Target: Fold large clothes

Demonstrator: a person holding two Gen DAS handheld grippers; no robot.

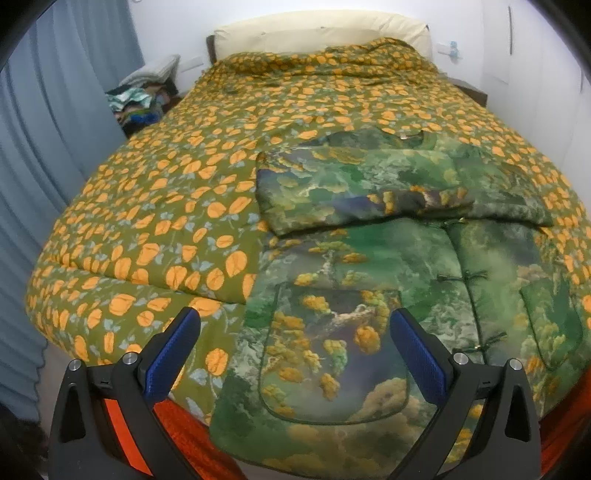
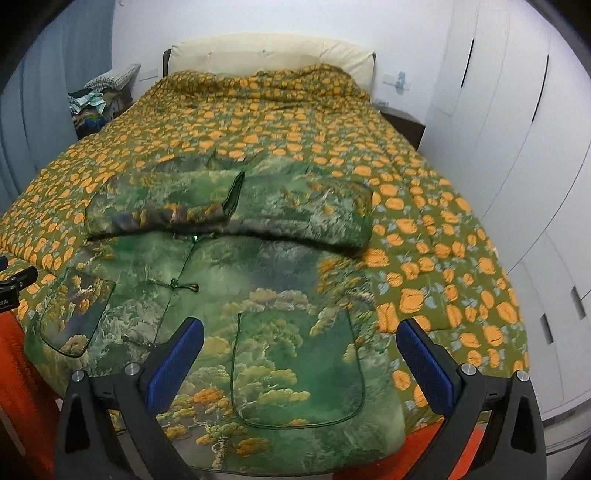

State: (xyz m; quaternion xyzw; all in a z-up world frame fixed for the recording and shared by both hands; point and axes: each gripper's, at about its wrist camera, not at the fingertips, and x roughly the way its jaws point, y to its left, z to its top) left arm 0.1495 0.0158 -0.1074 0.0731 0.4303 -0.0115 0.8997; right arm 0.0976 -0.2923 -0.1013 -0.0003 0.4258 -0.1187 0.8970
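Note:
A large green padded jacket with a landscape print lies front up on the bed, hem toward me; it also shows in the right wrist view. Both sleeves are folded across its chest, one sleeve over the other. Two patch pockets sit near the hem. My left gripper is open and empty above the left pocket. My right gripper is open and empty above the right pocket. Part of the left gripper shows at the right wrist view's left edge.
The bed carries an olive quilt with orange flowers. A cream headboard stands at the back. A pile of clothes sits at the back left beside blue curtains. White wardrobe doors stand on the right. An orange sheet hangs below.

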